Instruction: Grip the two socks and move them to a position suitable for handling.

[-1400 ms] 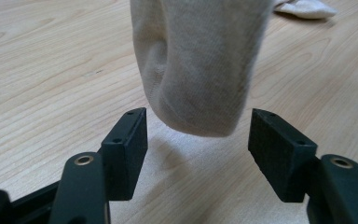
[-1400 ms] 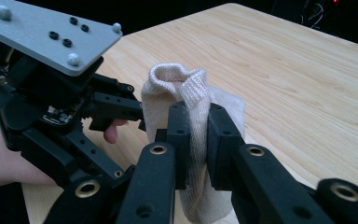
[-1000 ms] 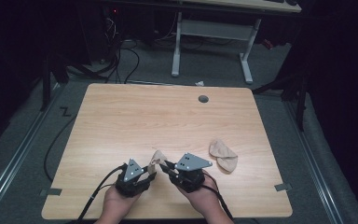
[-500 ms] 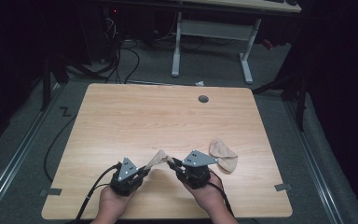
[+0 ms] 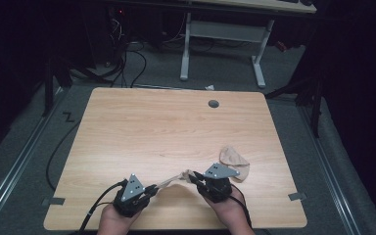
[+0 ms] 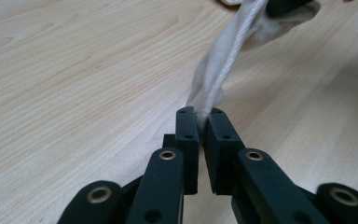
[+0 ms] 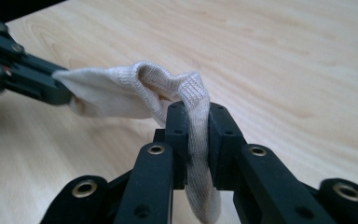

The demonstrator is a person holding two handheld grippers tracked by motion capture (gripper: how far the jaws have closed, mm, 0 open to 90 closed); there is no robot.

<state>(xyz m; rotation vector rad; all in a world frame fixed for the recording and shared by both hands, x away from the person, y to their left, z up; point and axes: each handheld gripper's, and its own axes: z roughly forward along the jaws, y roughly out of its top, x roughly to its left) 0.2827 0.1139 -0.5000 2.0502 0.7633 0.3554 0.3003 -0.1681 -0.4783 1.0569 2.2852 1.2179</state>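
Observation:
A beige sock [image 5: 174,181] hangs stretched just above the wooden table [image 5: 176,127], near its front edge, between my two grippers. My left gripper [image 5: 152,188] is shut on one end; its jaws have just been closing, and in the left gripper view the sock [image 6: 223,60] runs up and away from the pinched tips [image 6: 204,116]. My right gripper [image 5: 196,176] is shut on the ribbed cuff end [image 7: 196,112], with cloth [image 7: 121,93] bunched toward the left gripper [image 7: 28,79]. A second beige sock [image 5: 235,159] lies flat just right of the right gripper.
A round grey grommet [image 5: 213,104] sits near the table's far edge. Beyond it stands another desk's white frame [image 5: 220,44], with cables on the floor at the back left [image 5: 127,58]. Both forearms enter from the front edge.
The grippers have drawn apart, the left one to the left and the right one to the right. The sock, bunched between them before, is now pulled out into a taut strip.

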